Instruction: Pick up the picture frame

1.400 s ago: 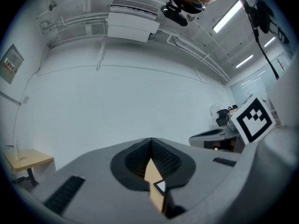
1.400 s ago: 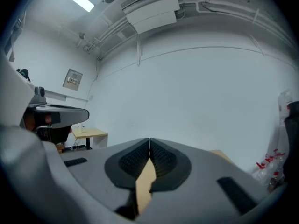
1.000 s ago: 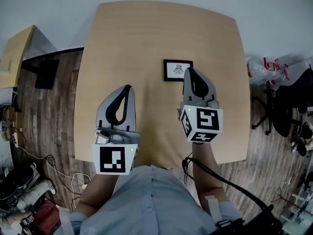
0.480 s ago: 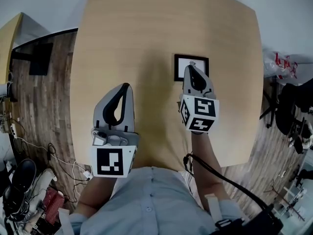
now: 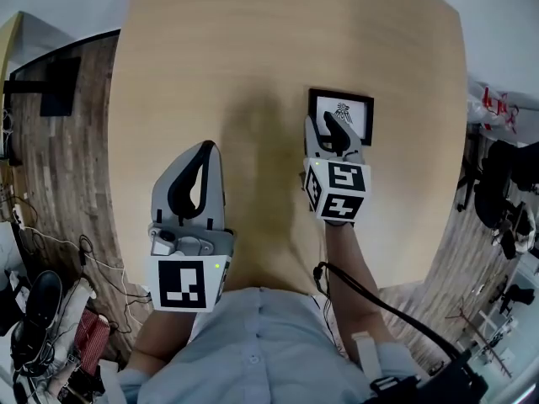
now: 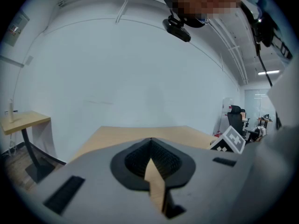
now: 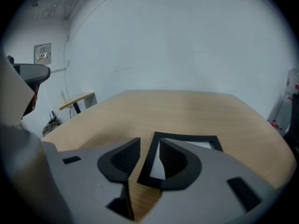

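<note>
Right hand-held gripper [image 5: 331,124] jaws opening, straddling left edge of picture frame [image 5: 358,114], pads not pressing it. Picture frame lies flat on wood surface [image 5: 253,49], right of centre, its near-left corner hidden by the gripper in head view. Left hand-held gripper [image 5: 205,146] closed, empty, well left of it. Office chair [image 5: 505,183] cut off at right edge.

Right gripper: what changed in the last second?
Right gripper dropped to the frame, jaws opening, the frame's left edge between them, not yet gripped. Left gripper shut and empty as before; frame still flat on the table.
</note>
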{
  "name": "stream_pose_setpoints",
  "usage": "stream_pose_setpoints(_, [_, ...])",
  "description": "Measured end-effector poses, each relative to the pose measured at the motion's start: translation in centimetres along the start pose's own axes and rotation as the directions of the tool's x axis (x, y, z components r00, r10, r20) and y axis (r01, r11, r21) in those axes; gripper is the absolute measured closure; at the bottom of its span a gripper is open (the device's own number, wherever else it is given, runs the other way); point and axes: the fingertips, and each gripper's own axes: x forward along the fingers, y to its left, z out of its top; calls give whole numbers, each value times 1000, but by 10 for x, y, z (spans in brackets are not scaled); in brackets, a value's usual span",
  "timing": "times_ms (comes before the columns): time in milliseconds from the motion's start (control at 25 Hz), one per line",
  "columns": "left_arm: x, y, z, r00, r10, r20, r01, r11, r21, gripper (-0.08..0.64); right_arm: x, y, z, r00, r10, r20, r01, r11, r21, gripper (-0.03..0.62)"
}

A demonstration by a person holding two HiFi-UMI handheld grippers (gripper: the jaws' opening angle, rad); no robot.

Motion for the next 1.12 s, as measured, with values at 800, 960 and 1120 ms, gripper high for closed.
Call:
stream_pose_setpoints(800, [13, 3, -17, 998, 32, -62, -35, 999, -36, 558, 20, -14, -19, 972, -73, -225, 61, 997, -56, 482])
stream_pose_setpoints(960, [11, 4, -17, 998, 30, -58, -32, 999, -35, 558, 19, -12, -19, 970, -84, -226, 70, 995, -72, 483])
stream_pose_setpoints(1120, [10, 6, -14, 998, 37, -48, -38, 999, -29, 558, 20, -13, -18, 969, -96, -226, 80, 994, -79, 489])
